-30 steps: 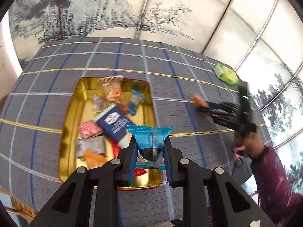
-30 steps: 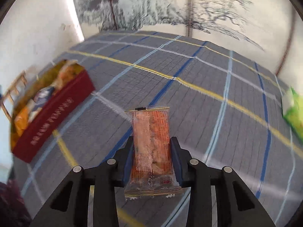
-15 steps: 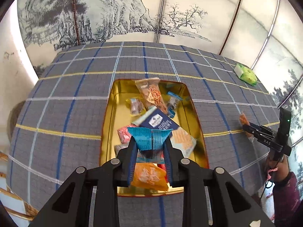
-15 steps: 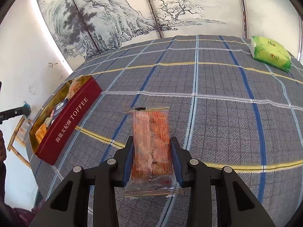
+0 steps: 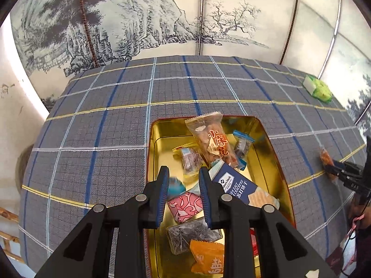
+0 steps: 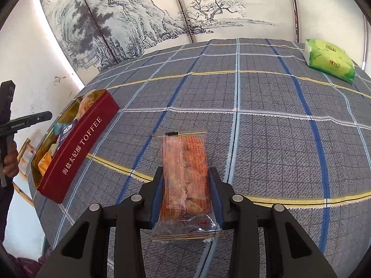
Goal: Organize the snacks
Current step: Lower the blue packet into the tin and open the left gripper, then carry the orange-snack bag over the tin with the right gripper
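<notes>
The left claw (image 5: 182, 180) hangs over the near half of the gold-lined toffee tin (image 5: 266, 139), its blue-padded fingers parted with nothing between them. A blurred blue wrapper (image 5: 175, 185) shows just beyond the left finger, over the tin; whether it touches anything cannot be told. Inside the tin lie a clear orange-lettered snack bag (image 5: 212, 139) toward 12 o'clock, a navy cracker packet (image 5: 234, 184) at the middle, a pink patterned sweet (image 5: 186, 206) below the claw, and an orange packet (image 5: 208, 258) at 6 o'clock. The right claw (image 6: 187, 185) is closed on a clear orange snack packet (image 6: 185, 173), held lengthwise above the checked cloth of the bench (image 6: 266, 139). From that view the tin (red outside, lettered TOFFEE) sits at 9 o'clock, well apart from the packet, and a green pack of tissues (image 6: 329, 60) rests at 1 o'clock near the bench's far edge.
</notes>
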`<state>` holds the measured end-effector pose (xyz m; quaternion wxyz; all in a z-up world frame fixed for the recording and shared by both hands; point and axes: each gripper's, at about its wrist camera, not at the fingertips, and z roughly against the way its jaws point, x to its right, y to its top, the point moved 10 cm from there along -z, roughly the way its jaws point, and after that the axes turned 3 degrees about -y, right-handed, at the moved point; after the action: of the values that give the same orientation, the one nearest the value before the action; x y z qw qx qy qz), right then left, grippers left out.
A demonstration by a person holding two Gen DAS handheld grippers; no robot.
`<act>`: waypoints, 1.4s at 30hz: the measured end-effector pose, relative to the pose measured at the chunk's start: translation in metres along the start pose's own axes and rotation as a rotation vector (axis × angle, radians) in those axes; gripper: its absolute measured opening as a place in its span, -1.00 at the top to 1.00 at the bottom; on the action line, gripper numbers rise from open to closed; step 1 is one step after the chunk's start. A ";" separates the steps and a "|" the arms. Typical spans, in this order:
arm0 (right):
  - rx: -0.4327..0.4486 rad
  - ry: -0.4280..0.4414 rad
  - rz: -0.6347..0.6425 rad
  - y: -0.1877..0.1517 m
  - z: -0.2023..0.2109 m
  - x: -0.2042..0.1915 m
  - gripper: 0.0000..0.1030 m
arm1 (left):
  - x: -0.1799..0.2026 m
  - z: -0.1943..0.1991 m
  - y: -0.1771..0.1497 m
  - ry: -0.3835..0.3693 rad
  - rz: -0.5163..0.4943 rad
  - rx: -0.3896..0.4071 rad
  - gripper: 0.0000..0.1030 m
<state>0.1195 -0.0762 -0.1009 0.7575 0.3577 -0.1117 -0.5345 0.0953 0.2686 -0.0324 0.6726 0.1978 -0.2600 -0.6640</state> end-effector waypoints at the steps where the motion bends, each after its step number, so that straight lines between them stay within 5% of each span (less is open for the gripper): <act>1: 0.000 0.000 -0.001 0.000 0.000 0.000 0.26 | -0.001 0.002 0.000 0.000 0.004 0.007 0.55; 5: 0.000 -0.001 0.001 0.000 0.000 0.000 0.26 | 0.001 0.012 -0.008 0.003 -0.001 0.014 0.51; 13: -0.007 0.021 -0.027 0.001 -0.001 0.001 0.26 | 0.012 0.038 -0.033 0.064 0.004 0.066 -0.17; 28: 0.018 0.108 -0.048 0.009 0.022 -0.042 0.26 | 0.017 0.061 -0.048 0.190 -0.036 0.106 -0.40; 42: 0.020 0.243 0.007 0.041 0.029 -0.130 0.26 | 0.005 0.066 -0.060 0.231 -0.033 0.118 -0.57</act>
<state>0.0813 0.0340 -0.0253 0.7638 0.4270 -0.0259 -0.4833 0.0074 0.2667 -0.0163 0.6744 0.3162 -0.2162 -0.6312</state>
